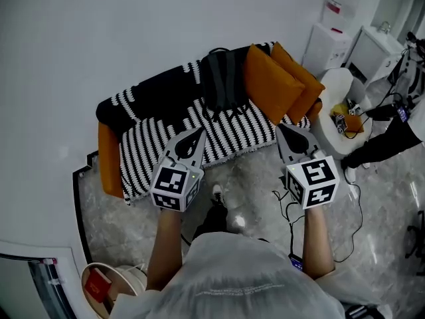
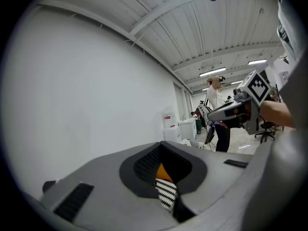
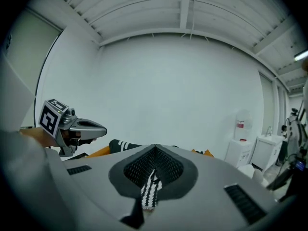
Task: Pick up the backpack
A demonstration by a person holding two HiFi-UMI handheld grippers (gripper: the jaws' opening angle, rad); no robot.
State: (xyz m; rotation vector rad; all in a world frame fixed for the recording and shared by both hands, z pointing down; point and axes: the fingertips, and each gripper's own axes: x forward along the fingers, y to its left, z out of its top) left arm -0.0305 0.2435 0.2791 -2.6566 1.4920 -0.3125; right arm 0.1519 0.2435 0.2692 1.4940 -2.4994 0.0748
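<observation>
A black backpack (image 1: 222,78) stands upright against the back of a sofa (image 1: 109,165) draped in a black-and-white striped cover (image 1: 226,135), seen in the head view. My left gripper (image 1: 198,134) hovers in front of the sofa seat, short of the backpack, jaws shut with nothing in them. My right gripper (image 1: 284,129) hangs level with it to the right, also shut and empty. In the left gripper view my left gripper (image 2: 161,146) shows shut jaws, with the right gripper (image 2: 240,110) beside it. In the right gripper view my right gripper (image 3: 155,149) is shut too, and the left gripper (image 3: 72,126) shows at the left.
Two orange cushions (image 1: 279,82) lean on the sofa right of the backpack. A white round side table (image 1: 332,111) holds small items. White cabinets (image 1: 355,48) stand at the back right. Cables (image 1: 352,198) trail over the marble floor. A person (image 2: 216,112) stands further off.
</observation>
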